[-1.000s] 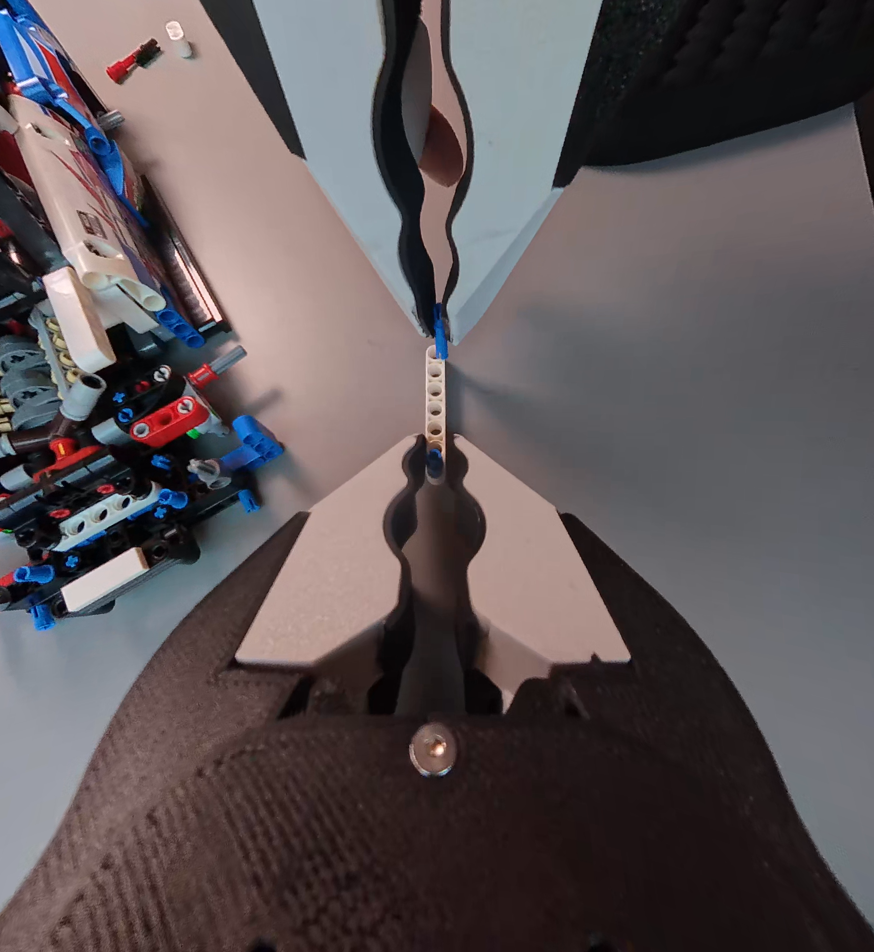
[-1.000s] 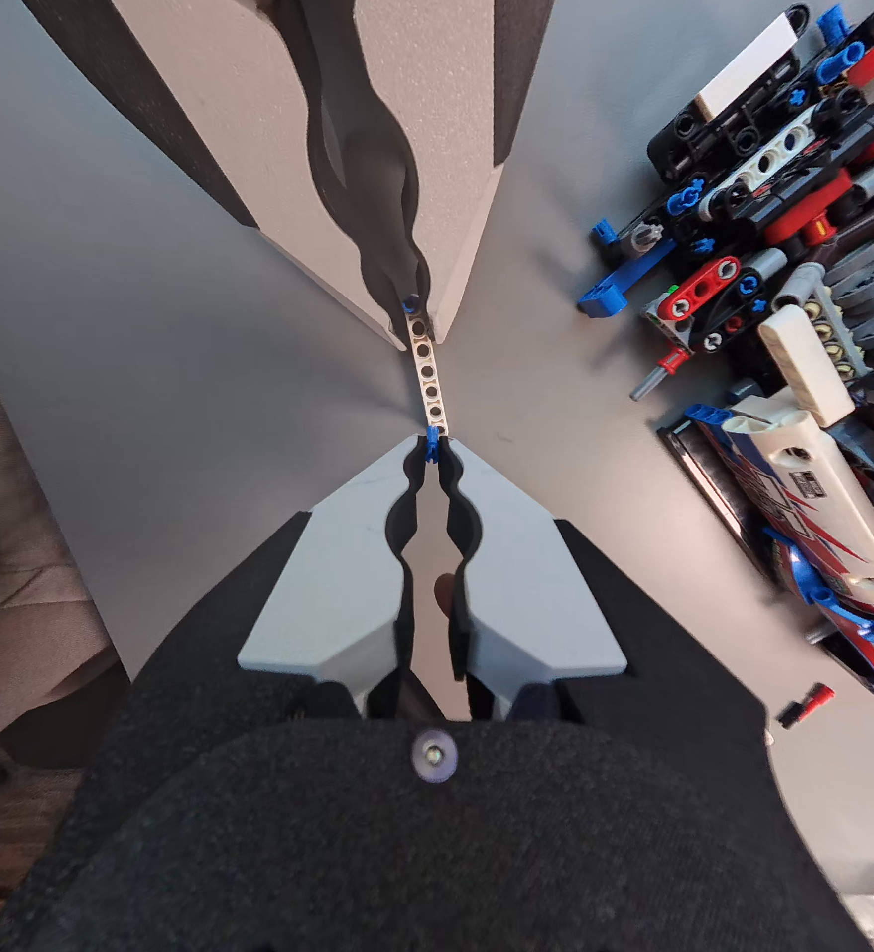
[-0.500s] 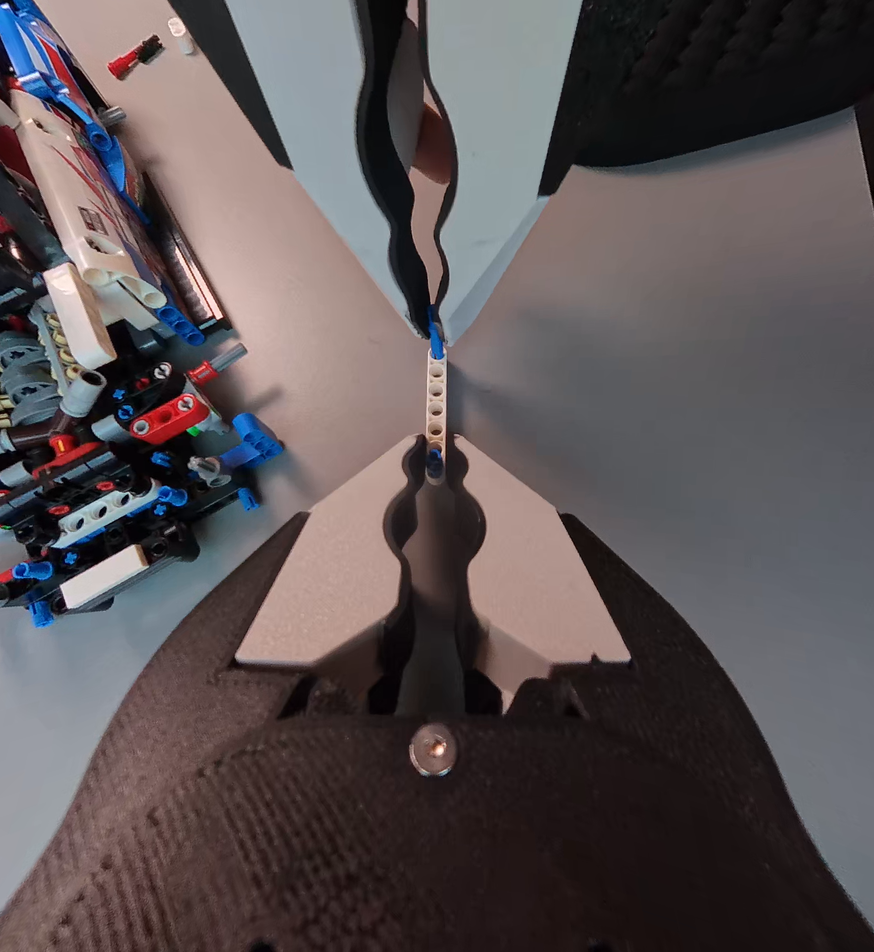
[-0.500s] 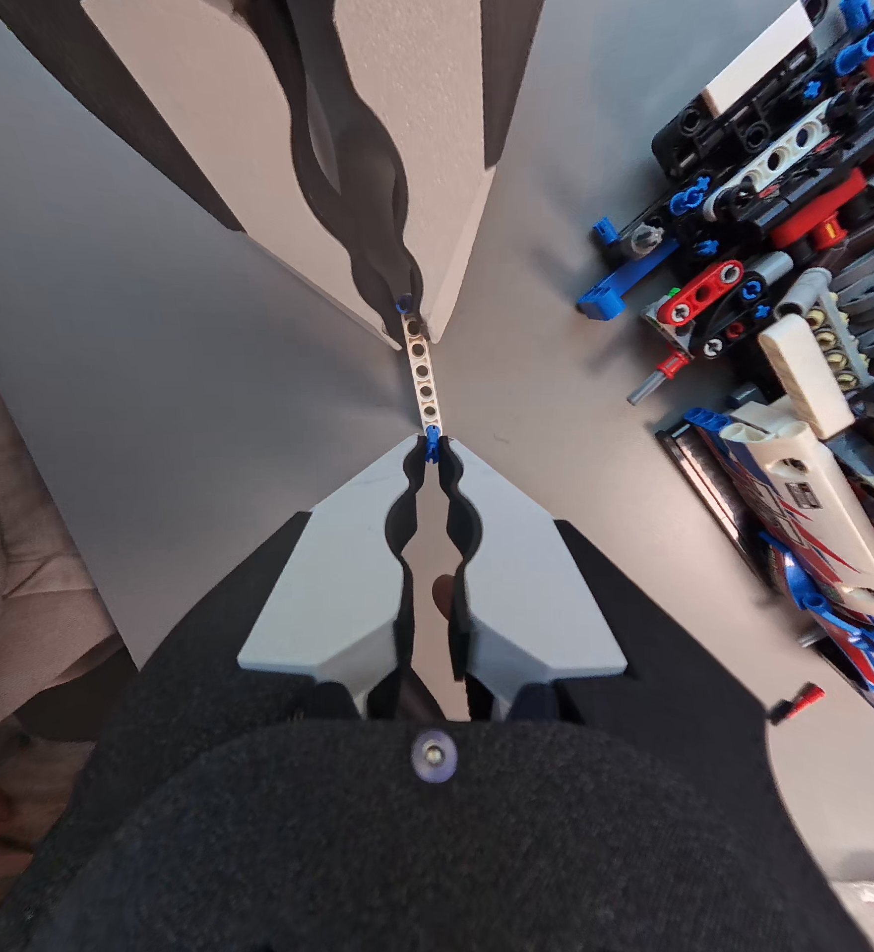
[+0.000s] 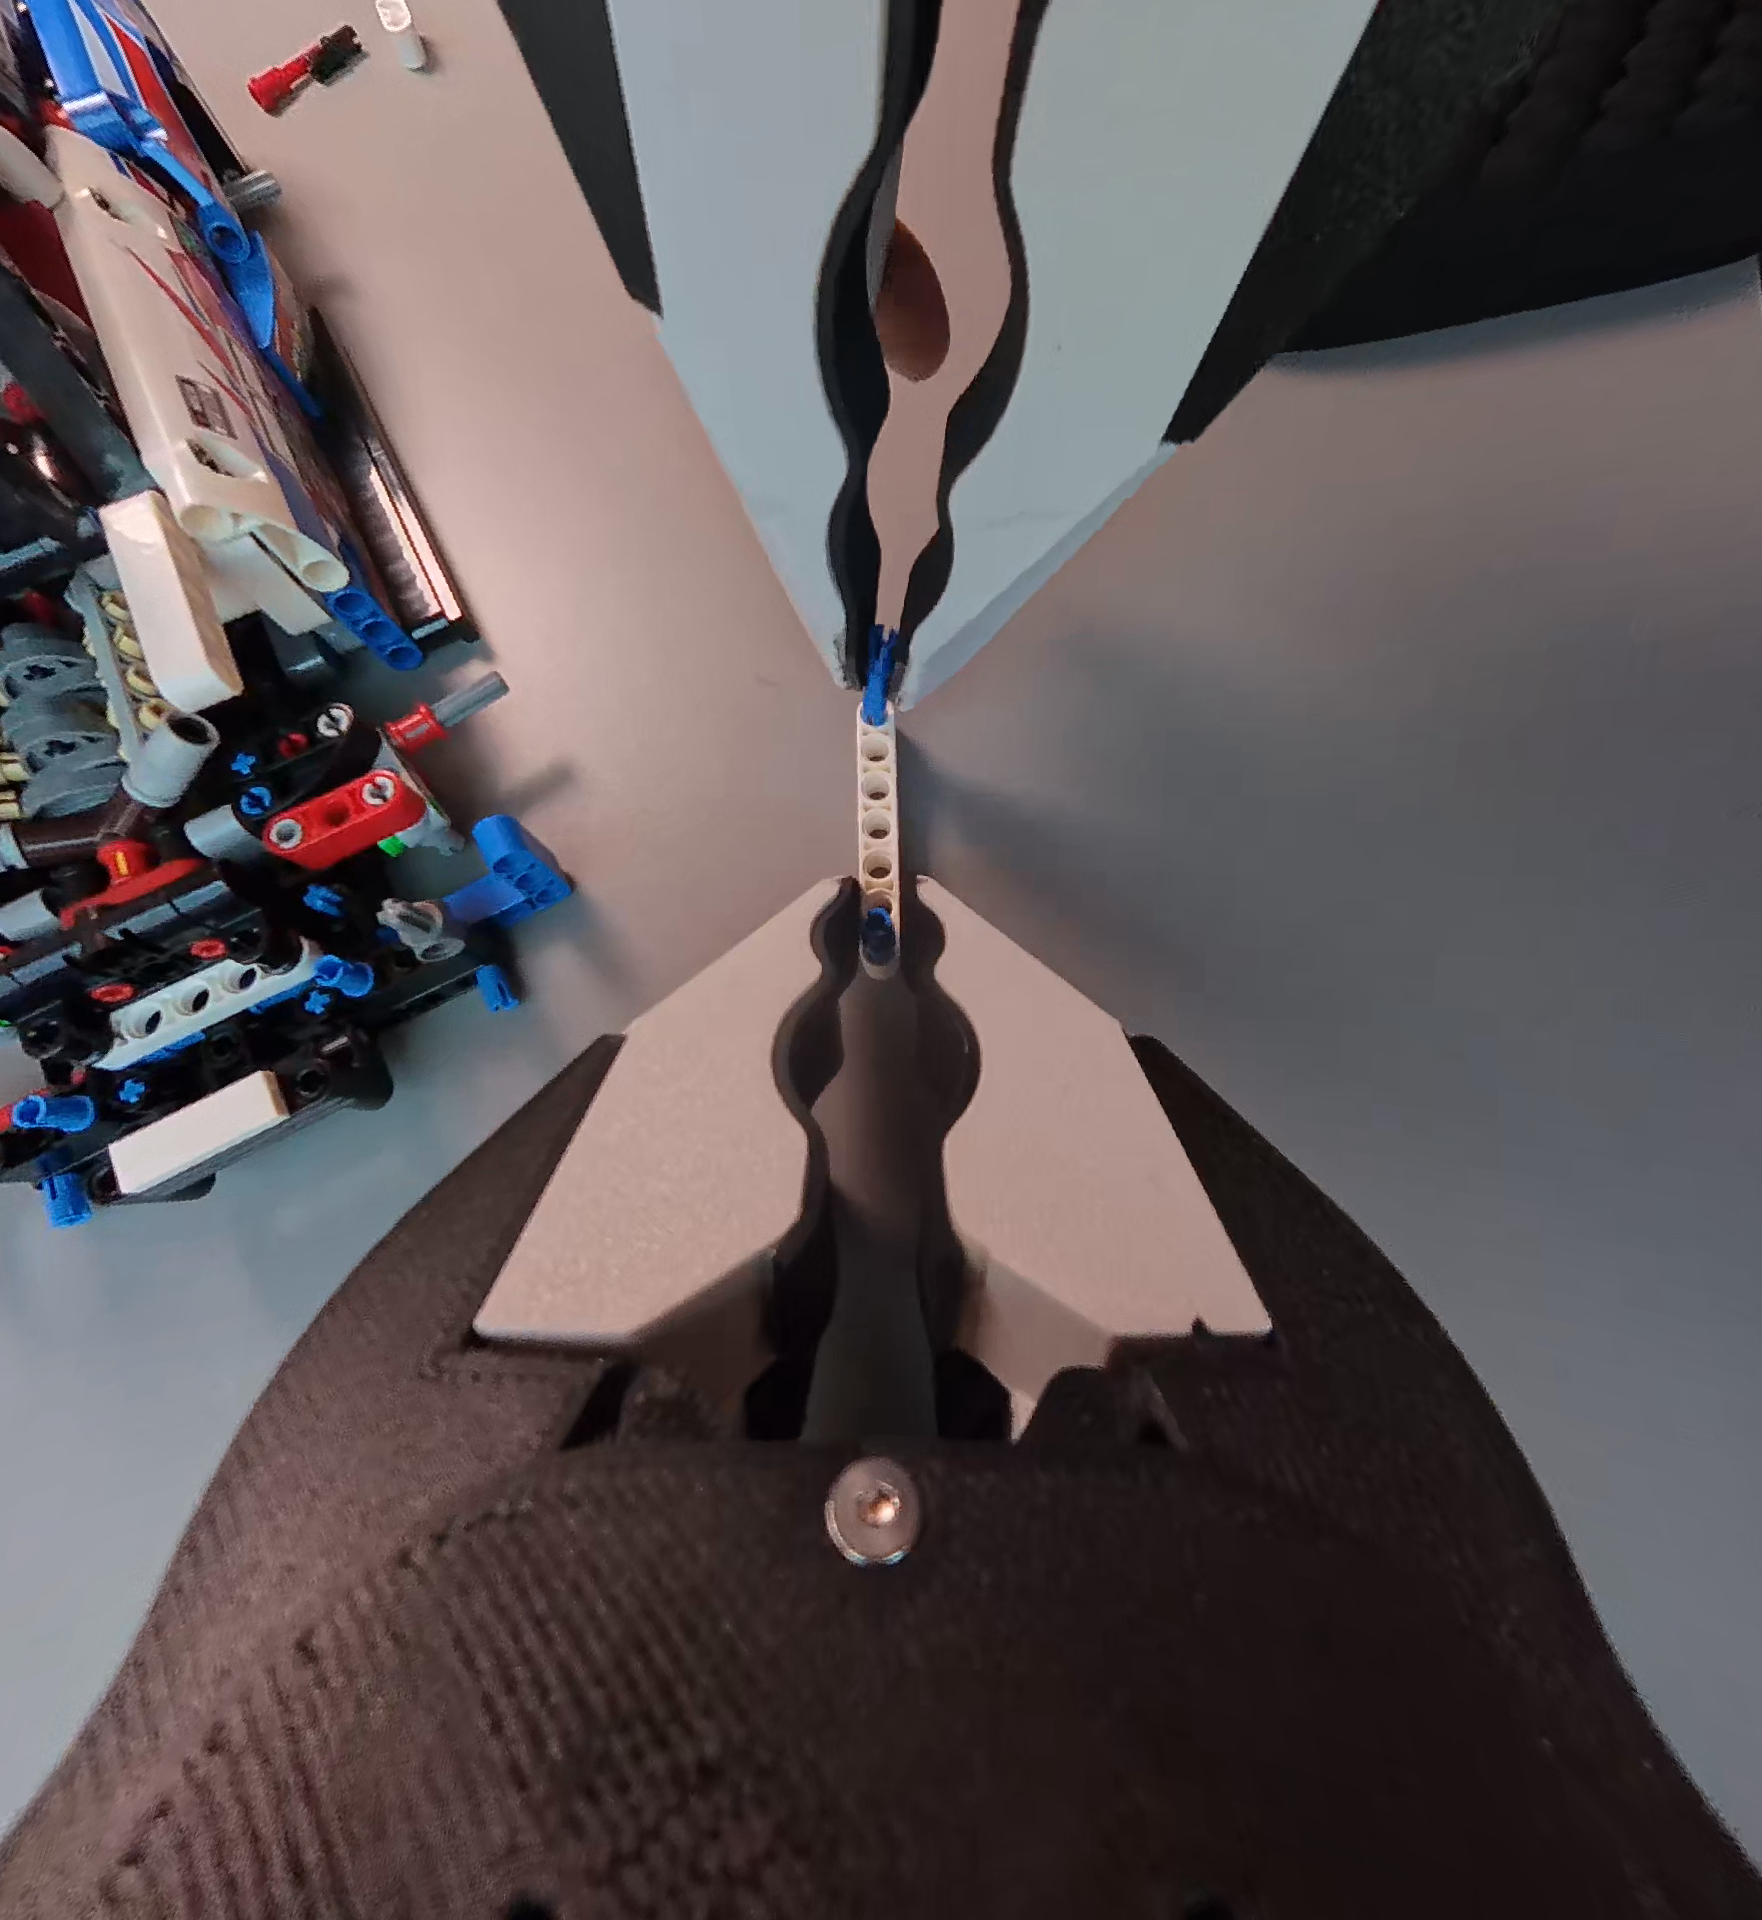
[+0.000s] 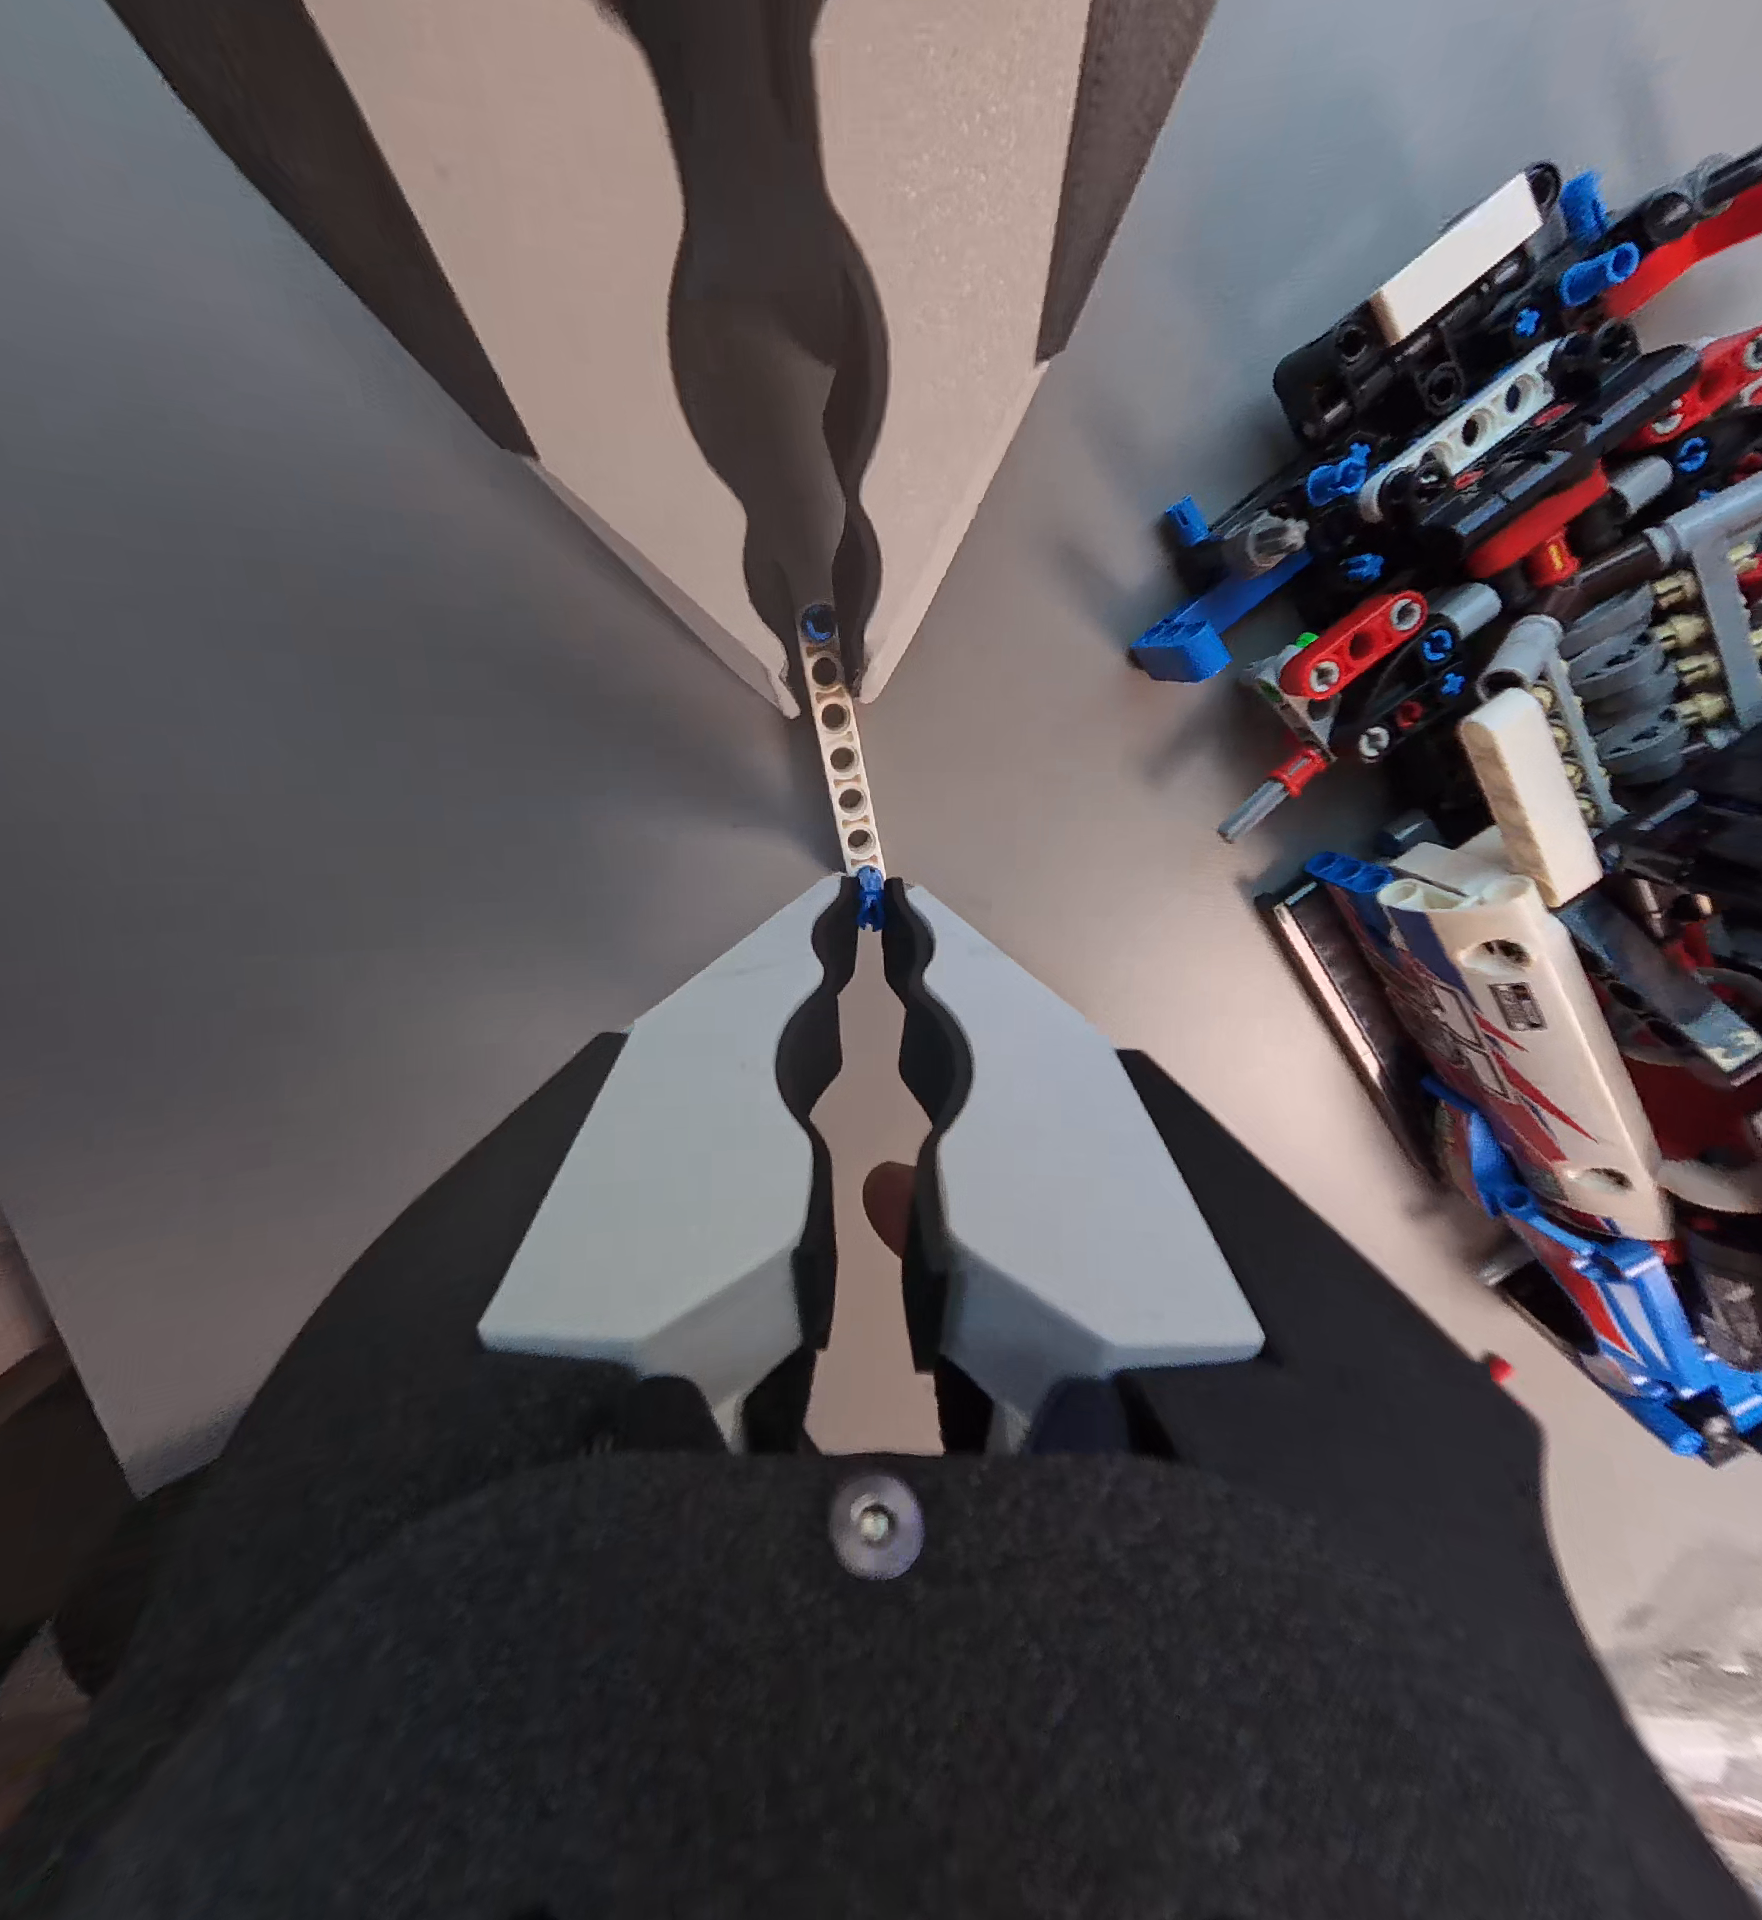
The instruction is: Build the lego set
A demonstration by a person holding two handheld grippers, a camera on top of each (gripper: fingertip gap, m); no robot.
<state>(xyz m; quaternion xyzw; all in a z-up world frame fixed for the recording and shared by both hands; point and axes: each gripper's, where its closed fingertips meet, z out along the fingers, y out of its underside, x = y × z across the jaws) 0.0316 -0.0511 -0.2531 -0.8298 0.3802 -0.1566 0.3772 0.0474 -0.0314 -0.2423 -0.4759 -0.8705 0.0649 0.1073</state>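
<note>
Risk first: the short blue plastic connector pin point(image 6: 869, 902) meets the end hole of the thin white perforated plastic beam point(image 6: 844, 774) almost along the beam's length, so, in my judgement, a slight angular error between the two claws would make the pin skate off the hole rim, or lever the beam sideways in its grip. The pin is pinched only at the very tips of the right claw point(image 6: 869, 906), so a hard push could squeeze it out and drop it on the grey table point(image 6: 285, 623). The beam is a slim strip, seen hole-face on, with a row of round holes and a second blue pin point(image 5: 878, 928) already seated at its near end in the left wrist view. The left claw point(image 5: 878, 935) is clamped on that end, at centre frame; the right claw is closed on the loose pin, which touches the beam's far end. Both are held above the table, well apart from the partly built red, white, blue and black lego vehicle point(image 6: 1542, 831) at the right edge of the right wrist view.
</note>
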